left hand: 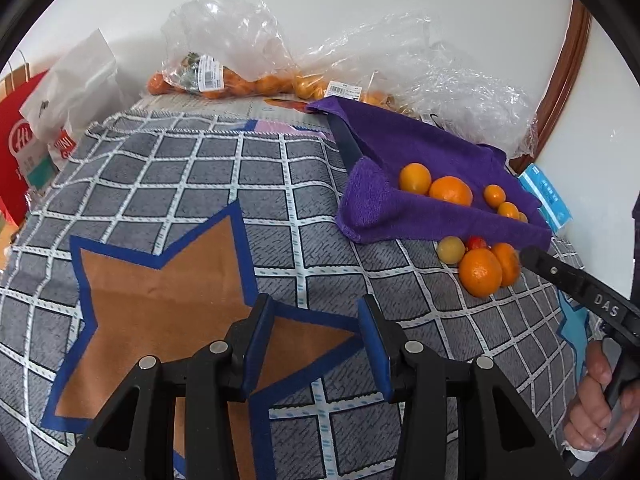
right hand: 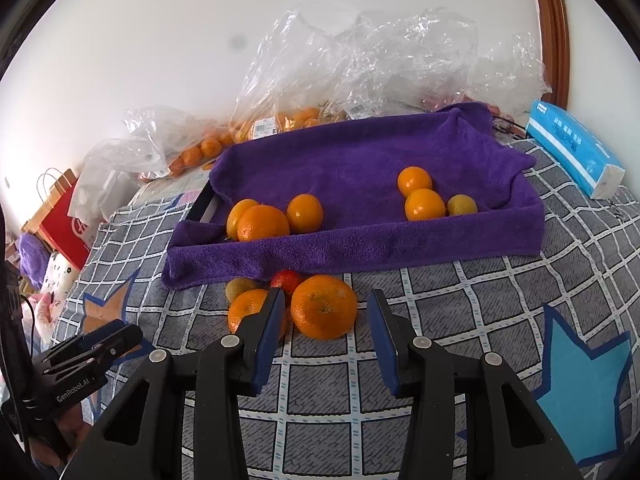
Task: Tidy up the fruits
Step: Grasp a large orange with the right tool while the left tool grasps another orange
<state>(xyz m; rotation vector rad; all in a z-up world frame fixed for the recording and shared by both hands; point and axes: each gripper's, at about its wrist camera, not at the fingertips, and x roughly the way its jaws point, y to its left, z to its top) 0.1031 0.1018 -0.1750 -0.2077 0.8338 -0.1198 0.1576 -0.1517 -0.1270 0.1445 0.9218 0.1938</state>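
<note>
A tray lined with a purple towel (right hand: pixel 360 248) holds several oranges, a large one (right hand: pixel 262 222) at its left and smaller ones (right hand: pixel 424 203) at its right. It also shows in the left wrist view (left hand: pixel 400 208). In front of it on the cloth lie a big orange (right hand: pixel 324 306), a second orange (right hand: pixel 248 308), a small red fruit (right hand: pixel 286 280) and a yellowish fruit (right hand: pixel 238 288). My right gripper (right hand: pixel 324 340) is open, its fingers just short of the big orange. My left gripper (left hand: pixel 316 344) is open and empty over the brown star, left of the loose fruit (left hand: pixel 480 272).
Clear plastic bags (right hand: pixel 360 68) with more oranges lie behind the tray along the white wall. A blue tissue pack (right hand: pixel 572 152) lies at the right. A red paper bag (left hand: pixel 16 148) and a white bag (left hand: pixel 76 88) stand at the far left. A checked cloth (left hand: pixel 192 184) covers the surface.
</note>
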